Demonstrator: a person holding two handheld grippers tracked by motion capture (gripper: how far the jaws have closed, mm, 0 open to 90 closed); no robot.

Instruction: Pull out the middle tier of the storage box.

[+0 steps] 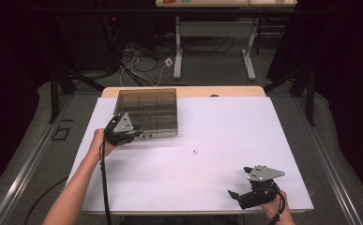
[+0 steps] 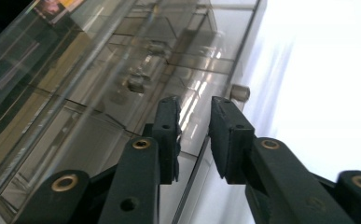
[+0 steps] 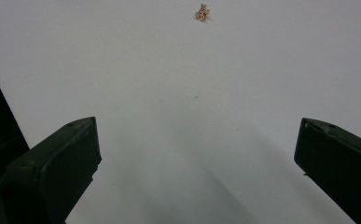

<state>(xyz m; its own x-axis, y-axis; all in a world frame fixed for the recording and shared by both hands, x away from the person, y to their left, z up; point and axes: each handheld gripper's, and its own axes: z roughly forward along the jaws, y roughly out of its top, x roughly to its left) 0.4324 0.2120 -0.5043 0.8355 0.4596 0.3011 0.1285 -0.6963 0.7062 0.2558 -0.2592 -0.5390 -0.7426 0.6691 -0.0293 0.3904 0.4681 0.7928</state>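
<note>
A clear smoky box (image 1: 146, 110) with several compartments stands at the table's far left. My left gripper (image 1: 139, 133) is at the box's front left edge. In the left gripper view the box (image 2: 99, 93) has its thin front rim running between the jaws of the left gripper (image 2: 194, 128). The jaws stand narrowly apart, with light showing on both sides of the rim. A small round latch (image 2: 239, 92) sticks out of the box front just beyond. My right gripper (image 1: 239, 181) rests wide open near the front right. A tiny golden trinket (image 3: 201, 12) lies ahead of the right gripper (image 3: 197, 154), also visible mid-table (image 1: 194, 151).
The white table top (image 1: 226, 126) stretches bare between the box and the right gripper. A wooden strip (image 1: 216, 91) borders its far edge. Beyond it stand another table's legs (image 1: 177, 56) and loose cables (image 1: 141, 61) on the floor.
</note>
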